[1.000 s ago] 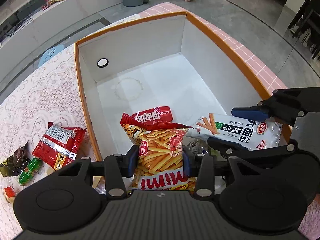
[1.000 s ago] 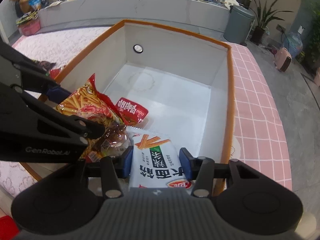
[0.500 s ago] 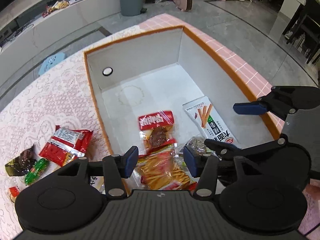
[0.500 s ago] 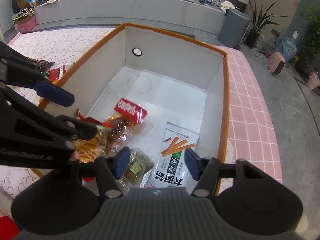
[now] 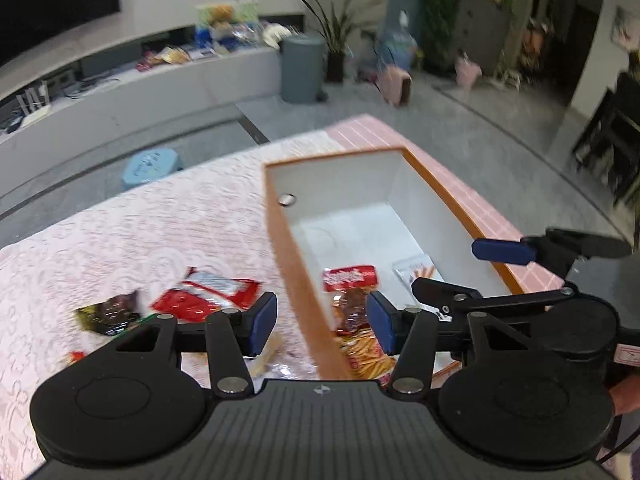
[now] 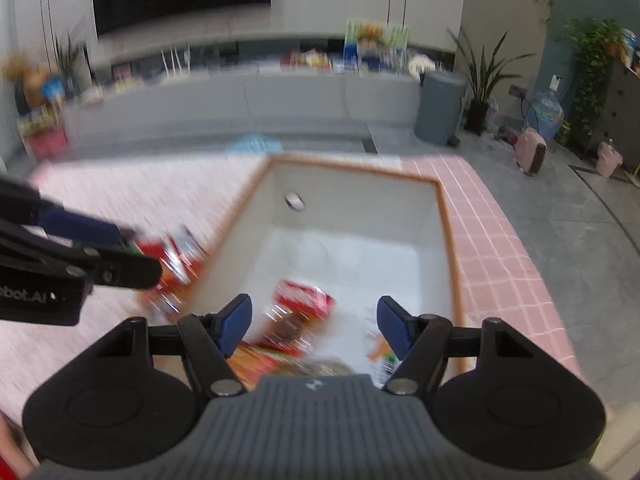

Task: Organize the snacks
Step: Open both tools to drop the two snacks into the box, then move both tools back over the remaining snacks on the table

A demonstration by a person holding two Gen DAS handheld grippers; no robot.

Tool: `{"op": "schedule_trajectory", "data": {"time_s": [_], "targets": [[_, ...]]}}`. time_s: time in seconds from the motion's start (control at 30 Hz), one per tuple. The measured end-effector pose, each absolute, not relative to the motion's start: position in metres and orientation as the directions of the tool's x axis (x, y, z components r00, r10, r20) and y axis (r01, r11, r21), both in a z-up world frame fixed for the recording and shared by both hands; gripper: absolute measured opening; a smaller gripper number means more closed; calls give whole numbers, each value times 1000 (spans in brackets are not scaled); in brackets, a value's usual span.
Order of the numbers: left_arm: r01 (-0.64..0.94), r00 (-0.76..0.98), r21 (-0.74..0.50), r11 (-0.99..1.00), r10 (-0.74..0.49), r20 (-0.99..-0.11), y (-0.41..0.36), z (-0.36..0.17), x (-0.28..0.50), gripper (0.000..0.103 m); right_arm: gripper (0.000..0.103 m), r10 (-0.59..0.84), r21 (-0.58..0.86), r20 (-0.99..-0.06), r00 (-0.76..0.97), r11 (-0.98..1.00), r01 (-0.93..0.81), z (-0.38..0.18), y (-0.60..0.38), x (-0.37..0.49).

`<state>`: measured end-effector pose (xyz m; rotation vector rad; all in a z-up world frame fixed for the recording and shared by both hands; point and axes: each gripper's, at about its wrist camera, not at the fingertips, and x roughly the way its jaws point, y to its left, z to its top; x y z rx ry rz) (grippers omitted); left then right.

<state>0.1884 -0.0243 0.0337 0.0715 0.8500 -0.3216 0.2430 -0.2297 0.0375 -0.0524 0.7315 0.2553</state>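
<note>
A white box with an orange rim [image 5: 282, 236] [image 6: 446, 236] sits on the table. Inside it lie a red packet [image 5: 351, 278] [image 6: 304, 298], an orange fries bag [image 5: 366, 356] [image 6: 256, 364] and a white noodle-stick packet [image 5: 416, 270] [image 6: 380, 354]. My left gripper [image 5: 322, 322] is open and empty, above the box's left wall. My right gripper [image 6: 314, 322] is open and empty, above the box's near end. Left of the box on the cloth lie a red snack packet [image 5: 206, 294] and a dark packet [image 5: 108, 312].
The table has a pink lace cloth [image 5: 120, 240] and a pink tiled edge [image 6: 500, 240]. A grey bin [image 5: 300, 68] and a low shelf with clutter [image 6: 280, 76] stand beyond on the floor. Both views are blurred by motion.
Both grippers let go of their packets, which now lie in the box. Both have risen and pulled back, and the left one has shifted left over the box wall.
</note>
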Motion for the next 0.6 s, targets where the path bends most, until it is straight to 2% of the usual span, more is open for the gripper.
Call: {"op": "schedule_trajectory", "data": {"time_s": [0.17,0.27,0.43,0.6], "targets": [[233,661,-54,971,-199,-724,21,33,165,61,67,326,159,-551,768,945,-287,49,-202,211],[170,672,-88,981,-181,-718,49,24,152,61,67,380,187,-500,778,925,-332,46,-179,197],[60,675,-172,983,-167,-719,91,3,140,61,67,426,218,-495,758,905,-366,25,-141,184],[-12,682,-196,980,-136,-719,127,-16,132,61,67,416,118,-529,740,899,-421,3,-97,185]]}}
